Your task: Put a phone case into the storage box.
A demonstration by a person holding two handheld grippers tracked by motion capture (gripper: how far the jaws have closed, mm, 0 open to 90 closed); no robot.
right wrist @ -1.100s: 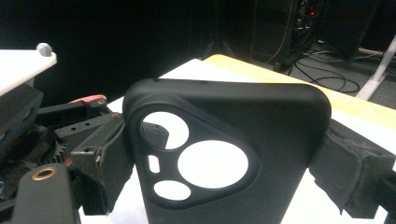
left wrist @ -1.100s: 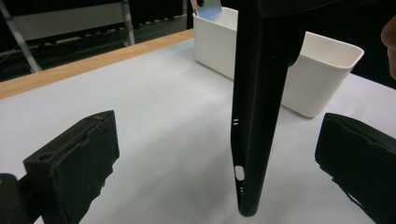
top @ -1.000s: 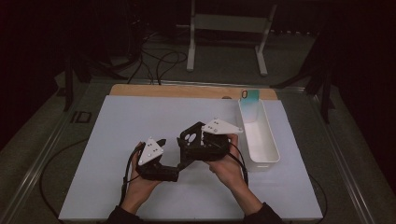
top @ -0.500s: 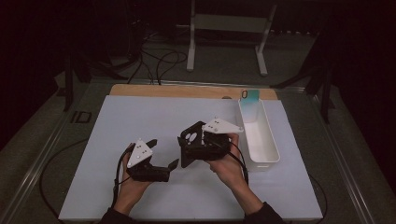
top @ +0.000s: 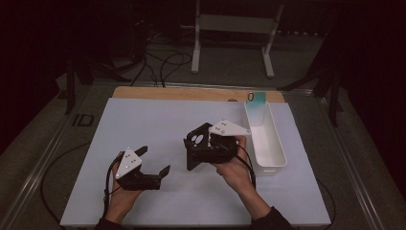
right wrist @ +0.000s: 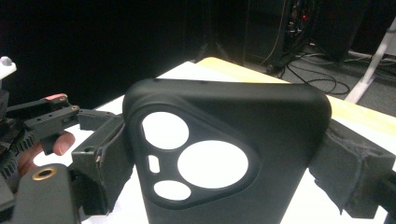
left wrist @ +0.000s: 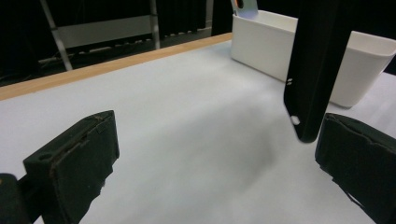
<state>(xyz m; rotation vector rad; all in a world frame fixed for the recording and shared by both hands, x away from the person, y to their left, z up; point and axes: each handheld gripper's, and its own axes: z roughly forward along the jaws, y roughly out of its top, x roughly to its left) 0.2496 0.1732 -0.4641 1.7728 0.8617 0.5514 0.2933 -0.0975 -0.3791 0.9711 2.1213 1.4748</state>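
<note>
Left hand-held gripper [top: 153, 161] withdrawn, open.

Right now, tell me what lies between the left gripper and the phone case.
Nothing: in the high view, only bare white table mat separates the open left gripper from the black phone case that the right gripper holds.

White bin [top: 275, 160]: just to the right of the right gripper [top: 197, 152], near it but apart.
Teal item [top: 256, 99]: upright in the bin's far end (too small to identify), ahead and right of that gripper.
White mat [top: 158, 120]: beneath the right gripper and the left gripper [top: 153, 160].
Wooden strip [top: 191, 93]: ahead of both, along the mat's far edge.
Metal stand [top: 234, 24]: well beyond them.
Cables [top: 165, 62]: left of the stand.
</note>
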